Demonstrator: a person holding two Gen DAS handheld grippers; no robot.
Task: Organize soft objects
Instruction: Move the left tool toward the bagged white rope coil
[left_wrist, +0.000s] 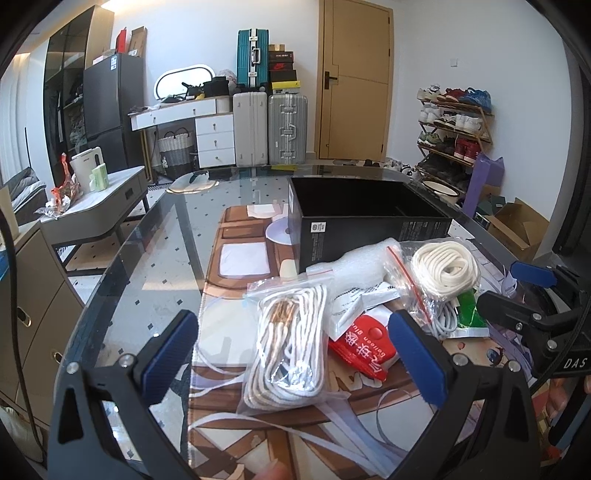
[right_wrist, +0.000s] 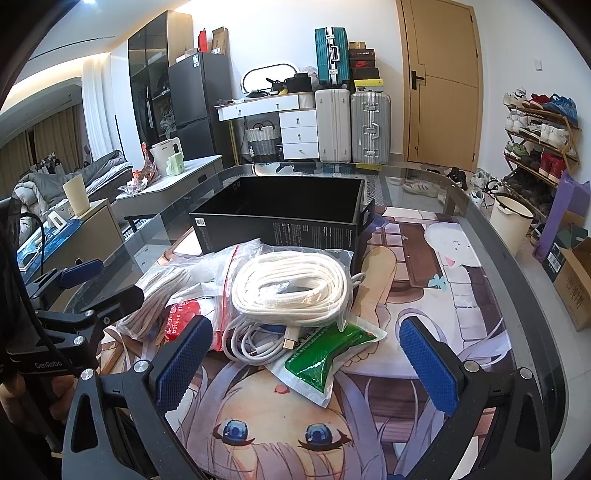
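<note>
I am holding both tongs released over the pile — the left tongs are hanging spread around the clear zip bag of striped white cord with gold tips, the right tongs are gaping over the green gel pack in a white pouch, and neither is gripping anything.

I am judging the job as barely begun. The open black cardboard box is sitting at twelve o'clock on the glass desk, and what I can see of its inside is looking dark and bare, though the near wall is hiding its floor. Everything soft is lying in front of it at about six o'clock from the box, on the anime-print mat, so all of it is waiting to be moved, as I read it.

Counting what is showing:
- one bagged coil of thick cream rope, topping the heap
- one striped-cord bag, at nine o'clock of the heap
- one red packet with white lettering under the others
- one loose bundle of white charging cable
- one green gel pack
- one crumpled piece of white foam wrap, touching the box wall

Flat white packets are lying beneath — I cannot count them reliably.
</note>
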